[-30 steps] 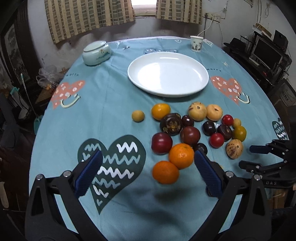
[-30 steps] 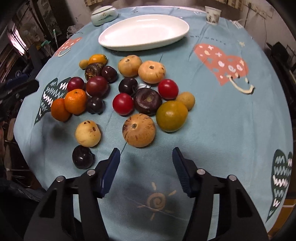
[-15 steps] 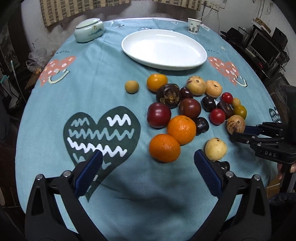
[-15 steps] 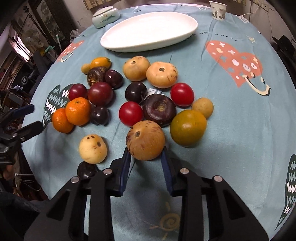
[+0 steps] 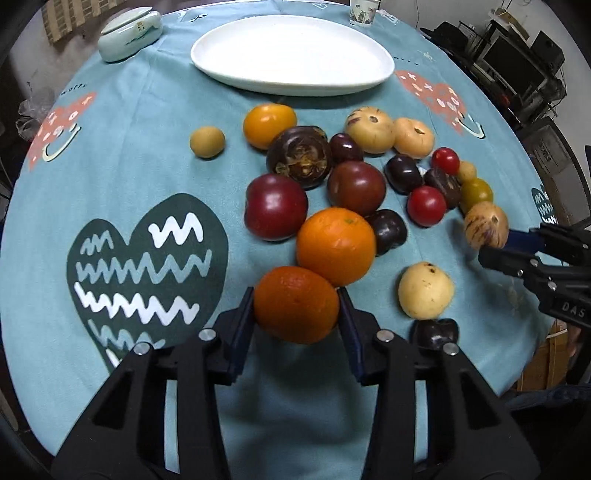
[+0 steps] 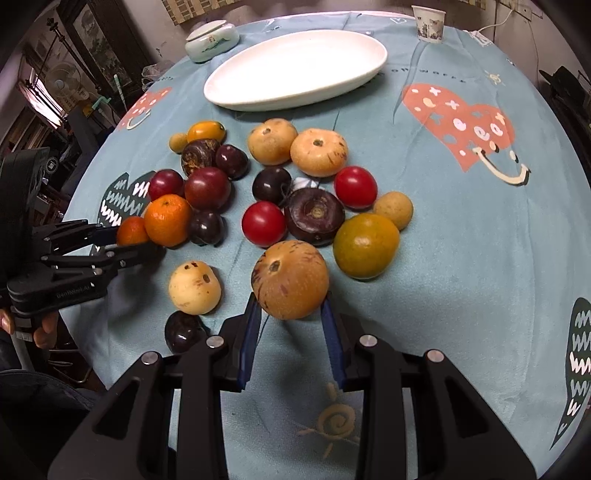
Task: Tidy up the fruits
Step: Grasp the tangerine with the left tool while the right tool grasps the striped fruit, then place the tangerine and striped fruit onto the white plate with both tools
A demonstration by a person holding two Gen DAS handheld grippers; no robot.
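Note:
A pile of fruits lies on the teal tablecloth in front of a white oval plate point(image 5: 291, 55). My left gripper point(image 5: 295, 295) points steeply down with its jaws closing. Its blue pads touch both sides of the nearest orange point(image 5: 295, 308), which leans against a second orange point(image 5: 334, 245). My right gripper point(image 6: 290, 301) is shut on a speckled tan round fruit point(image 6: 290, 278) at the near edge of the pile. In the left wrist view that same fruit point(image 5: 485, 225) sits at the tips of the right gripper point(image 5: 495, 247).
A pale yellow fruit point(image 6: 195, 286) and a dark plum point(image 6: 183, 332) lie between the two grippers. A lidded celadon jar point(image 5: 129, 35) and a paper cup point(image 6: 428, 24) stand at the far edge. Monitors and clutter point(image 5: 517, 62) crowd the room's right side.
The left gripper came down over the near orange and its jaws went from wide open to closed around it. The right jaws closed on the speckled fruit a second ago and have stayed put.

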